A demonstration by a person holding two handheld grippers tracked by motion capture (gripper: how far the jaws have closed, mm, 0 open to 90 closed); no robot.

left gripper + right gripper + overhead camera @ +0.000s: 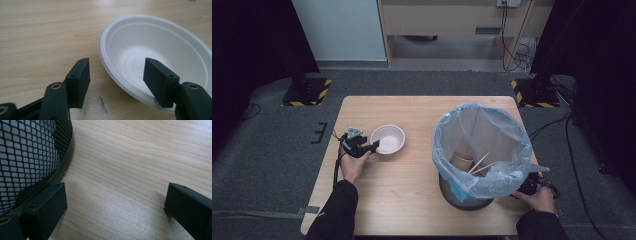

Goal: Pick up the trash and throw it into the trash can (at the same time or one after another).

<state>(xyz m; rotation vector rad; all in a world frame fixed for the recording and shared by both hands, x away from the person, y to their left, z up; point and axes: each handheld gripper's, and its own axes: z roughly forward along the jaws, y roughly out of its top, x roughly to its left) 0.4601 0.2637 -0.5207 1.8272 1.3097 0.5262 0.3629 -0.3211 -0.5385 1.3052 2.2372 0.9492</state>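
Here, one bowl point(388, 138), one bin point(481, 152) — two tools.

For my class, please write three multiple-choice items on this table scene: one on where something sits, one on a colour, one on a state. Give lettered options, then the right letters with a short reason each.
1. Where is the white bowl on the table?
A. inside the bin
B. left of the bin, by the left gripper
C. at the right gripper

2. What colour is the liner in the mesh bin?
A. pale blue
B. red
C. black

3. How do the left gripper's fingers stand at the bowl's rim?
A. shut with nothing between them
B. clamped on a chopstick
C. apart, one on each side of the rim

Answers:
1 B: the high view shows the bowl left of the bin, at the left gripper.
2 A: the bag folded over the rim is pale blue.
3 C: the left gripper view shows one finger outside the bowl and one over its inside, with a gap.
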